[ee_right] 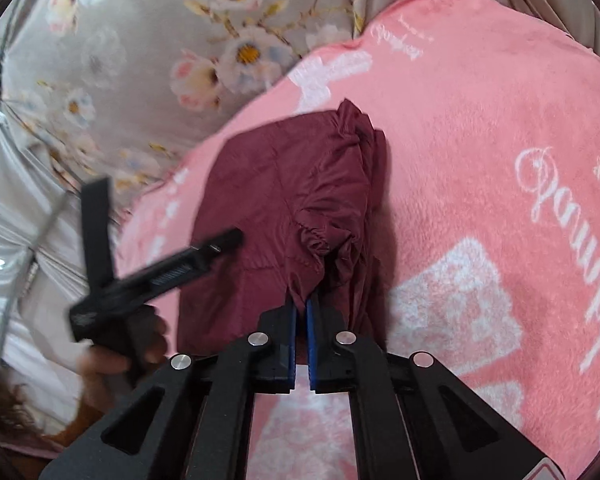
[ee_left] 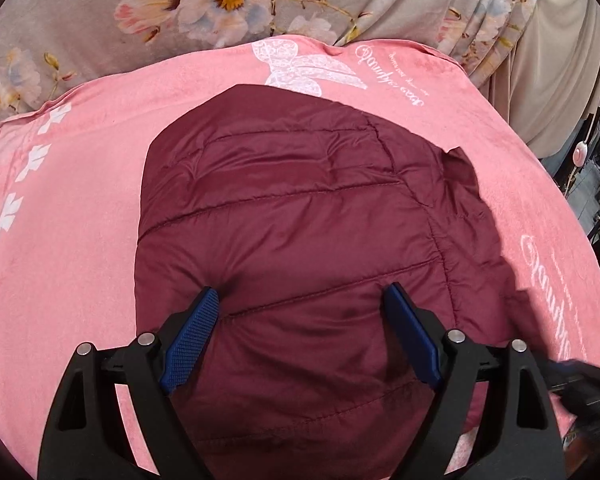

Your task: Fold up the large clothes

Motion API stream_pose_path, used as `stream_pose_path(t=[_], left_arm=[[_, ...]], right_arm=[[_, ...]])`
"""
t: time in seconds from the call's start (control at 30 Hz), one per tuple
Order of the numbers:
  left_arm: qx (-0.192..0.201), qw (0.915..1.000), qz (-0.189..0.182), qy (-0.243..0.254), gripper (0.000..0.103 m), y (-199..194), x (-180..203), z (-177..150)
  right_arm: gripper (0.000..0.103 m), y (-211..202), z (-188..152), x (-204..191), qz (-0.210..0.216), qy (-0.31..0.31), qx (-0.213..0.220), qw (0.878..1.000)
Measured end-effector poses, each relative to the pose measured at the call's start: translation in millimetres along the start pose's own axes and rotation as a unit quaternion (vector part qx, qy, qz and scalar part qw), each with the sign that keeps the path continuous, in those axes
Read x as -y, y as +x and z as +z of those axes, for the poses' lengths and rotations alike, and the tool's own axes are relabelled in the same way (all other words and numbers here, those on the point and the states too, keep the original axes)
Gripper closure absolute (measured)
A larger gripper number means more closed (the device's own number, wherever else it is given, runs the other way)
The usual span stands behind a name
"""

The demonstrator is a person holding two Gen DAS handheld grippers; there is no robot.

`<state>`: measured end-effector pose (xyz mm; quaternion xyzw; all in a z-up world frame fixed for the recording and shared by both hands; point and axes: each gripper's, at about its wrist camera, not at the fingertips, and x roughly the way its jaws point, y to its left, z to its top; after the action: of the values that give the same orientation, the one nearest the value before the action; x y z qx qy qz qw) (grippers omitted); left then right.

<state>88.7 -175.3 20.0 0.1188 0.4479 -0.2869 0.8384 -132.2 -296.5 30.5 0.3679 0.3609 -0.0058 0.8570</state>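
Under my left wrist camera, the maroon quilted puffer jacket (ee_left: pixel 300 232) lay as a partly folded block on the pink plush blanket with white butterfly and script prints (ee_left: pixel 80 208), which itself covered a grey floral bedsheet (ee_left: pixel 100 8). My left gripper (ee_left: pixel 302 294) hovered over the near half of the jacket with its blue-padded fingers (ee_left: pixel 192 336) spread wide and holding nothing. In this view the block's long axis ran away from me toward the far edge of the blanket, its quilting seams crossing that axis, and a loose dark flap (ee_left: pixel 460 168) stuck out at the far right. My worry here was that the slick, puffy shell would spring open if I pressed unevenly, and that the flap would stay outside the fold. From the right wrist camera, my right gripper (ee_right: pixel 301 304) was pinched almost closed on a gathered, elasticated edge of the jacket (ee_right: pixel 324 236), which bunched up just ahead of the fingertips; I took it for a cuff or hem but could not tell which. The jacket ran diagonally up and away from that grip. The left gripper's black body (ee_right: pixel 160 268) showed blurred at the left, beside the jacket. I judged that pulling on such a thin bite of slippery cloth might let it slide out, or drag the whole block across the blanket.
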Motion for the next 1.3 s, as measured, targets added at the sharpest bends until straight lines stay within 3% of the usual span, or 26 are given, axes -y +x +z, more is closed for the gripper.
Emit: stream_pose_path(t=[0.1,0.23,0.4,0.6,0.67,0.73,0.77,0.83,0.93,1.03,1.13,1.3], left_arm=[[-0.004,1.0,-0.002,-0.004,0.019,2,1,-3],[-0.005,1.0,0.002,0.0,0.019,4,6,-5],[-0.008,0.9999,0.008,0.009,0.019,7,12,-8],[-0.009,0.9998,0.014,0.014,0.019,11,15,-11],[-0.011,0.9997,0.014,0.013,0.019,11,14,-10],[-0.014,0.9998,0.014,0.008,0.019,12,10,-9],[-0.014,0.9998,0.013,0.005,0.019,12,9,-9],[-0.015,0.9998,0.01,0.0,0.018,13,7,-10],[-0.015,0.9998,0.013,0.0,0.018,13,8,-10],[-0.017,0.9998,0.013,0.0,0.018,13,7,-9],[-0.02,0.9998,0.009,-0.003,0.018,12,6,-9],[-0.018,0.9998,0.011,0.0,0.018,12,9,-10]], right_arm=[[0.101,6,-11,5,-0.039,-0.002,-0.012,0.999],[0.101,27,-25,31,-0.057,0.046,-0.041,0.996],[0.101,47,-42,39,-0.09,0.041,-0.052,0.994],[0.098,39,-36,53,-0.082,0.073,-0.051,0.993],[0.097,21,-27,58,-0.117,0.083,-0.026,0.989],[0.097,-7,-19,49,-0.188,0.046,0.018,0.981],[0.097,-18,-15,41,-0.19,0.031,0.034,0.981],[0.097,-28,-6,23,-0.154,0.004,0.047,0.987],[0.097,-14,-1,-7,-0.111,-0.039,0.036,0.992],[0.097,21,-1,-12,-0.14,-0.056,0.016,0.988],[0.102,46,-5,6,-0.154,-0.031,-0.015,0.987],[0.103,59,-14,19,-0.167,-0.024,-0.035,0.985]])
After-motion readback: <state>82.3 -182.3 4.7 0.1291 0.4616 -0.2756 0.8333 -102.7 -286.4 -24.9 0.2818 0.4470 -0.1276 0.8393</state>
